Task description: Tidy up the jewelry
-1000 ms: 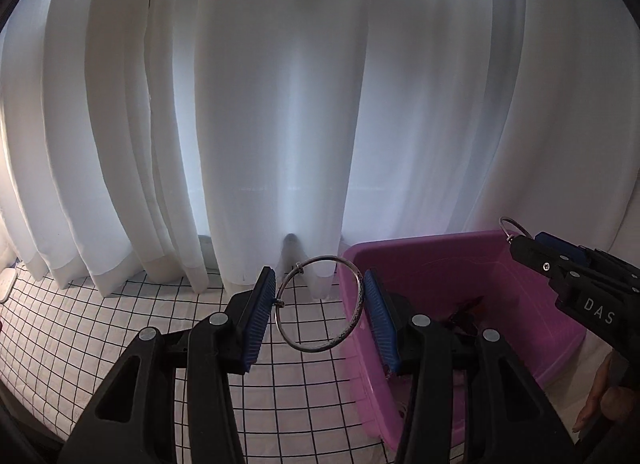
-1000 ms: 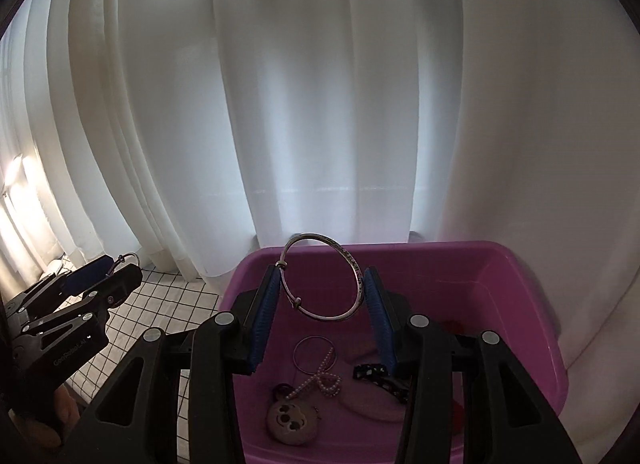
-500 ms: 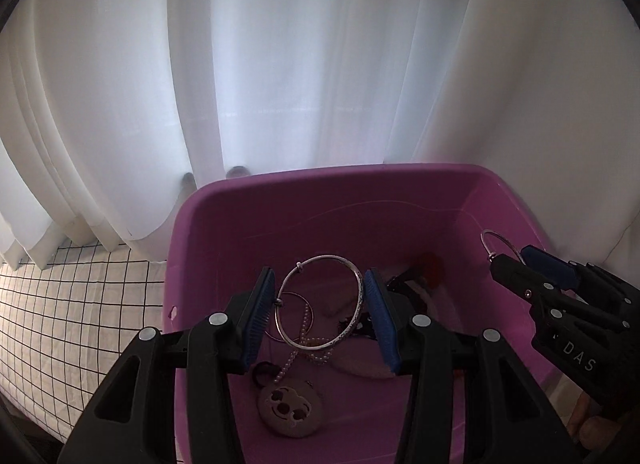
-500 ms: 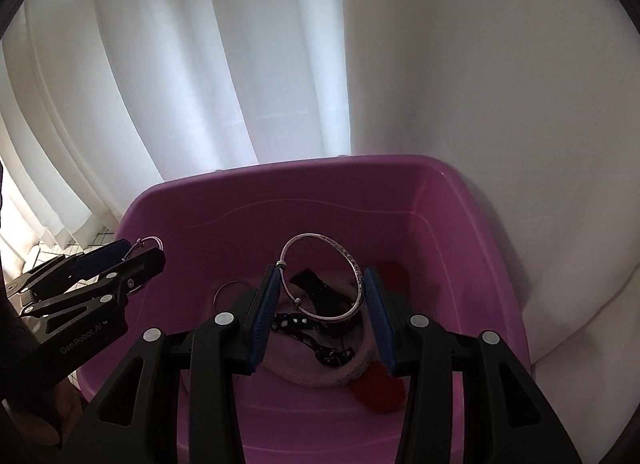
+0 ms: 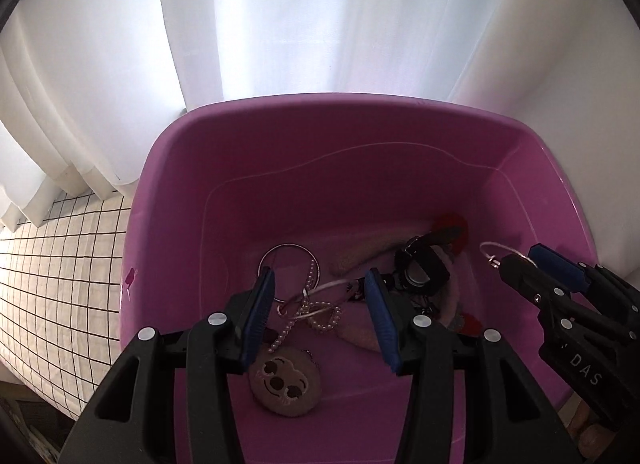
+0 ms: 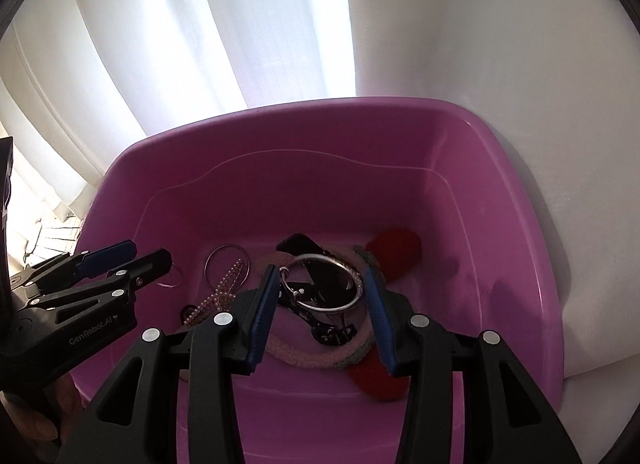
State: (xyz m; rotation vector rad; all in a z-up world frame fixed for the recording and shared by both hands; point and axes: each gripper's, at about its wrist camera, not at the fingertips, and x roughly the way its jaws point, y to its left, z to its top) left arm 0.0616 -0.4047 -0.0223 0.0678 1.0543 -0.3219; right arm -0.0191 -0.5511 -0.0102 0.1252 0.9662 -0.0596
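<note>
Left wrist view: the left gripper (image 5: 318,306) pinches a thin silver bangle (image 5: 320,288) low inside the purple bin (image 5: 320,123), above a pearl chain (image 5: 316,314). Right wrist view: the right gripper (image 6: 322,306) clamps a second silver bangle (image 6: 326,284) between its 2 pads, over a black strap (image 6: 328,330).

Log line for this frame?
stage: over pink tub | left tool: thin bangle, grip unclear | right tool: holding silver bangle
</note>
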